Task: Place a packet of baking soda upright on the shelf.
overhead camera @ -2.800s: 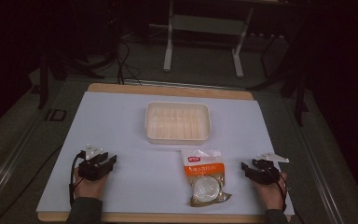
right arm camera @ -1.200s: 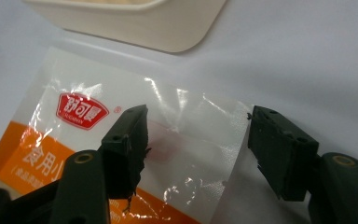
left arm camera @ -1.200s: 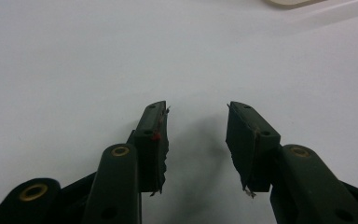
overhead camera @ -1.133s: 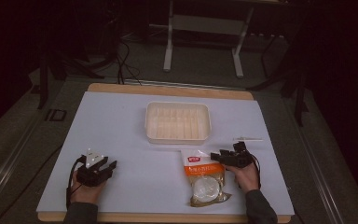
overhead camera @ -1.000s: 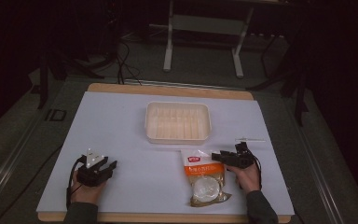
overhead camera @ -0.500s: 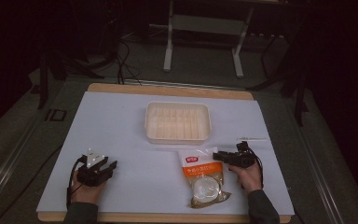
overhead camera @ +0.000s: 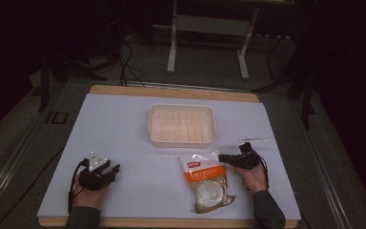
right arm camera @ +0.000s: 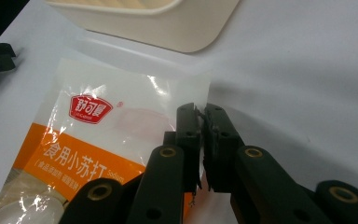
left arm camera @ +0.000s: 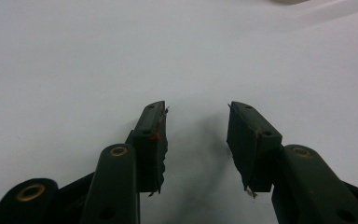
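An orange and clear plastic bag (overhead camera: 207, 181) with a red logo and a round white item inside lies flat on the white table, just in front of a cream plastic tray (overhead camera: 152, 125). My right gripper (overhead camera: 221, 157) is at the bag's upper right corner. In the right gripper view its jaws (right arm camera: 201, 135) are pressed together on the bag's (right arm camera: 98, 135) clear right edge, with the tray (right arm camera: 168, 28) just beyond. My left gripper (overhead camera: 114, 169) rests at the front left of the table. Its jaws (left arm camera: 196, 140) stand open over bare white surface with nothing between them.
The tray looks empty. A thin white strip (overhead camera: 255, 140) lies on the table just behind the right hand. The table's wooden rim (overhead camera: 171, 91) shows along the far side. A metal stand (overhead camera: 207, 43) is on the dark floor behind.
My right gripper has moved left from the table's right side to the bag's upper right corner and settled there. The left hand shifted slightly toward the front.
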A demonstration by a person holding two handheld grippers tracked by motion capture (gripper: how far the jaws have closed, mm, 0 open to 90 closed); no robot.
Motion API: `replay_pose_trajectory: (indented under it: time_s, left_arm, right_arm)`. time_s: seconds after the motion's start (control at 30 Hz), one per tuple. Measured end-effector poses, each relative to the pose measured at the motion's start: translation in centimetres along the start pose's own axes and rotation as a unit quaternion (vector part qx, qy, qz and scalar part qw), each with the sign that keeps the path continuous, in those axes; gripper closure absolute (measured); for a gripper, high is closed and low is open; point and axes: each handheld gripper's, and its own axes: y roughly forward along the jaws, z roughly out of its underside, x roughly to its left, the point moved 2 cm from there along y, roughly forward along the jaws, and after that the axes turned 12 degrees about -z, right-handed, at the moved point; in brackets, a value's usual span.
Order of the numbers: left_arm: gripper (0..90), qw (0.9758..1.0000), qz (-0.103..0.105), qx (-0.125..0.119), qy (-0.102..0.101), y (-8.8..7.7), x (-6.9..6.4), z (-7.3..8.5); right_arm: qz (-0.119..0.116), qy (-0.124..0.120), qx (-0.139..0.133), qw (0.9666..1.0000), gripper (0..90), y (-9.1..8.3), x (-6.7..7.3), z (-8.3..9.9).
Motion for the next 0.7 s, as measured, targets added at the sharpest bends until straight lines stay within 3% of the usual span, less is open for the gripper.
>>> replay_pose_trajectory:
  time_s: [0.17,0.7]
  left_arm:
    - [56.9,1.0000,0.001,0.001,0.001,0.0,0.0,0.0]
    - [56.4,1.0000,0.002,0.003,0.002,0.1,0.0,0.0]
  right_arm:
    - [0.000,0.002,0.000,1.0000,84.5,0.1,-0.1,0.0]
    - [-0.016,-0.003,0.041,0.9990,75.6,2.1,-0.4,-1.8]
